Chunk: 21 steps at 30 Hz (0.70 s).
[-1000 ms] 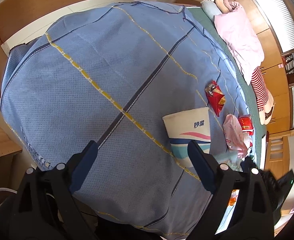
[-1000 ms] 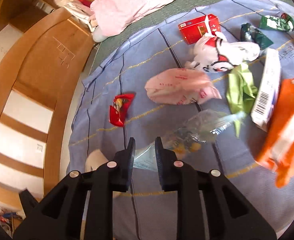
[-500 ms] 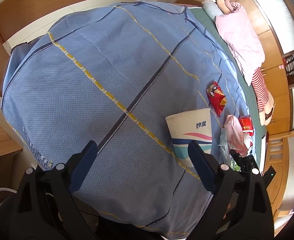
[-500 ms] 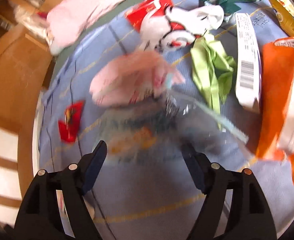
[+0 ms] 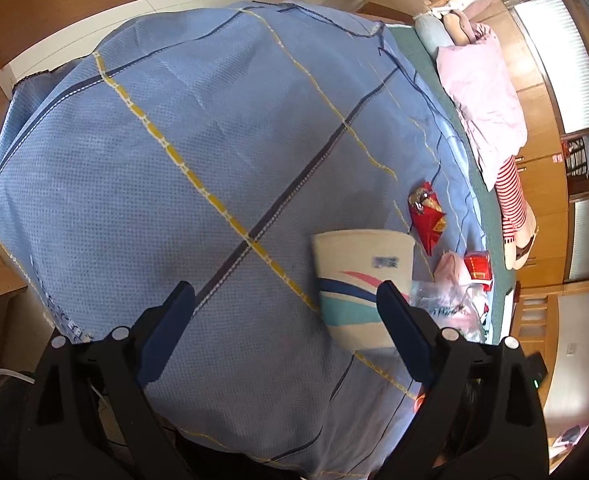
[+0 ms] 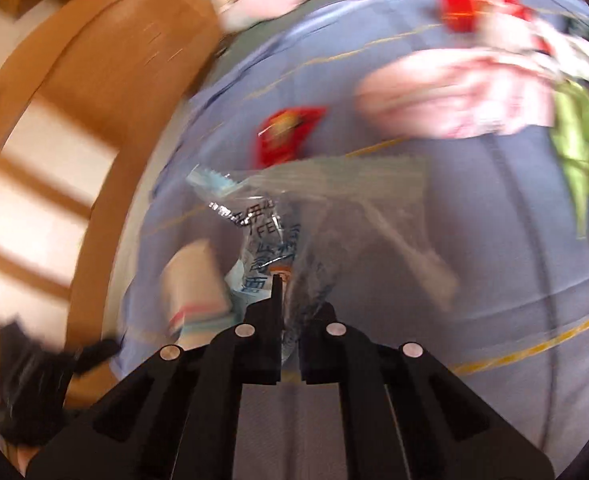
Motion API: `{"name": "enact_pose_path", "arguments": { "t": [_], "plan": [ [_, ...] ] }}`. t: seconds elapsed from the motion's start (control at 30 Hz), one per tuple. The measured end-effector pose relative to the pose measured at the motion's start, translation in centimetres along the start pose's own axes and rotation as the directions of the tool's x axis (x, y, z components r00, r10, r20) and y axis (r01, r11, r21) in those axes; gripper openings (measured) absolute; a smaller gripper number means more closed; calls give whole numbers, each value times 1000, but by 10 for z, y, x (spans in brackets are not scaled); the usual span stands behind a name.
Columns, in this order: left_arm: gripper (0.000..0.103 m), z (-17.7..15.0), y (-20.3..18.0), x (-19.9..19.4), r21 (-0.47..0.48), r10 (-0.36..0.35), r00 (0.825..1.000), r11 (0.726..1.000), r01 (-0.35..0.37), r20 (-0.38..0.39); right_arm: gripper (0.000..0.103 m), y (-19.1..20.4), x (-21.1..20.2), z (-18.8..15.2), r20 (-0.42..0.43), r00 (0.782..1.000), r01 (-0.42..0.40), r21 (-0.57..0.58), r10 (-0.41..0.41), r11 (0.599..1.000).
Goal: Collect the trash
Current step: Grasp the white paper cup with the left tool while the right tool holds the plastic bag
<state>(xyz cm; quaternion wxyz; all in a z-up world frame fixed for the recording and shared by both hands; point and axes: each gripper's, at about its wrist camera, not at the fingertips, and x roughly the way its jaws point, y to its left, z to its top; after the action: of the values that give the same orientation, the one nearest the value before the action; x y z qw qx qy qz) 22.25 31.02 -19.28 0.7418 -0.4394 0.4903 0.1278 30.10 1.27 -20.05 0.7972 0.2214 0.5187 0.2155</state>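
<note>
clear wrapper (image 6: 270, 236) — blue print "FEI" | paper bag (image 5: 360, 280) — print blurred

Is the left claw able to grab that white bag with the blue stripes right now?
Probably yes. The left claw is open and holds nothing, and the white bag lies on the blue bedspread just beyond its right fingertip, with nothing on top of it.

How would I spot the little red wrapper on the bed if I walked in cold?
Find the blue checked bedspread. Near its far side stands a cream paper bag with blue and teal stripes. Just beyond it lies the red snack wrapper, crumpled, alone on bare cloth, apart from the pink bag.
</note>
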Motion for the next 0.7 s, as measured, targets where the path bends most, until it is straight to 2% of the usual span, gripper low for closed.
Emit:
{"name": "enact_pose_path", "arguments": {
  "t": [0.1, 0.17, 0.2, 0.27, 0.4, 0.53, 0.7],
  "plan": [
    [92, 4, 0, 5, -20, -17, 1000, 1000, 17, -3, 7, 23, -1, -18, -65, 998, -18, -79, 13, 997],
    [93, 4, -3, 9, -20, -47, 999, 999, 47, -4, 7, 28, -6, -22, -73, 997, 18, -93, -25, 996],
    [93, 4, -7, 11, -11, -76, 997, 997, 76, -8, 7, 26, -13, -22, -37, 998, 52, -84, -56, 995],
    [95, 3, -17, 20, 27, -135, 990, 990, 136, -38, 7, 20, -41, -22, 76, 985, 159, -55, -154, 986],
    [95, -7, -38, 39, 116, -180, 977, 974, 193, -115, 7, 7, -78, -32, 174, 968, 181, 10, -180, 983],
    [95, -20, -58, 50, 221, -164, 977, 956, 192, -138, 7, 2, -103, -39, 239, 951, 189, 55, -196, 981],
    [95, -37, -81, 55, 394, -62, 995, 915, 90, -84, 7, 9, -112, -44, 278, 935, 213, 57, -220, 975]
  ]
}}
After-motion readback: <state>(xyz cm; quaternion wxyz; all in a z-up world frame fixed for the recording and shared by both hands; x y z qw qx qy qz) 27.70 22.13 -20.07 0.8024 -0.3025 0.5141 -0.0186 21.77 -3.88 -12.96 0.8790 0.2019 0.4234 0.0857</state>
